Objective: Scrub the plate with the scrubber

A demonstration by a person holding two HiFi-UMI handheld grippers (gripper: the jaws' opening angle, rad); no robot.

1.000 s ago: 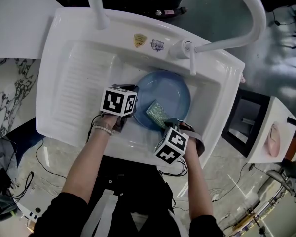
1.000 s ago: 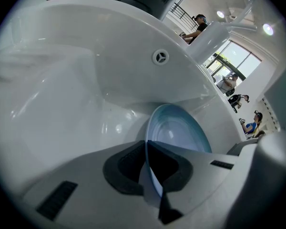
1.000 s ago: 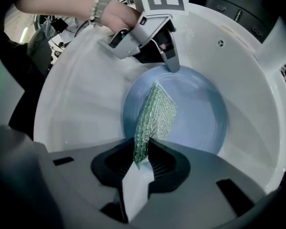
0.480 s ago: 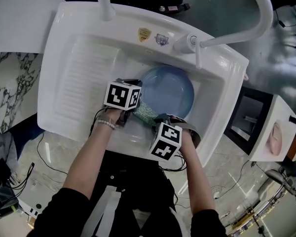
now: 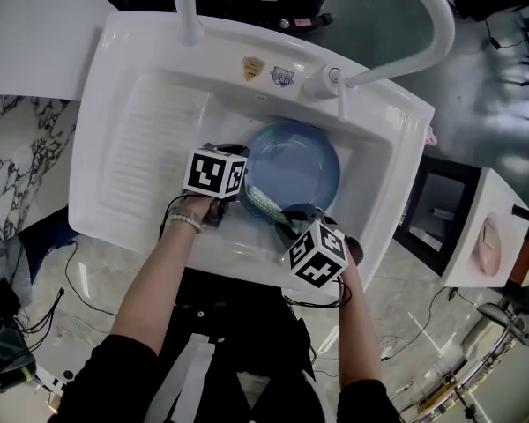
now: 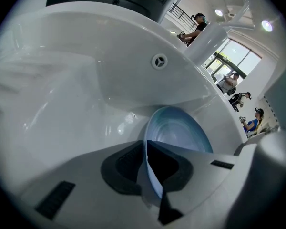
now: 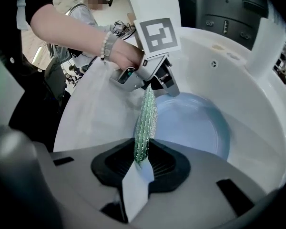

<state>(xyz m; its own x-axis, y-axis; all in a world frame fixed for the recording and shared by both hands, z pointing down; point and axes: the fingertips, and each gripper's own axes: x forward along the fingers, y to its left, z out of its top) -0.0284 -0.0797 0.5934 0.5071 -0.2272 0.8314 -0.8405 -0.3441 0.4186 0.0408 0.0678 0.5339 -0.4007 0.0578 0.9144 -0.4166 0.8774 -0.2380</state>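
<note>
A light blue plate [image 5: 295, 170] lies in the white sink basin [image 5: 370, 161]. My left gripper [image 5: 230, 203] is shut on the plate's near-left rim, and in the left gripper view the plate's edge [image 6: 148, 163] runs between its jaws with the plate [image 6: 178, 135] beyond. My right gripper [image 5: 286, 226] is shut on a green glittery scrubber [image 5: 263, 203], which stands edge-on between the jaws [image 7: 144, 128] in the right gripper view. There the scrubber reaches over the plate's [image 7: 195, 123] left rim toward my left gripper [image 7: 159, 82].
A white faucet [image 5: 370, 77] arches over the basin from the back right. A ribbed drainboard [image 5: 150, 139] lies left of the basin. A dark-fronted white appliance [image 5: 445, 214] stands to the right of the sink. Cables [image 5: 79, 280] trail on the marble floor.
The scrubber has slid from the plate's lower middle toward its near-left rim, close to my left gripper. My right gripper has drawn back toward me. The left gripper has kept still.
</note>
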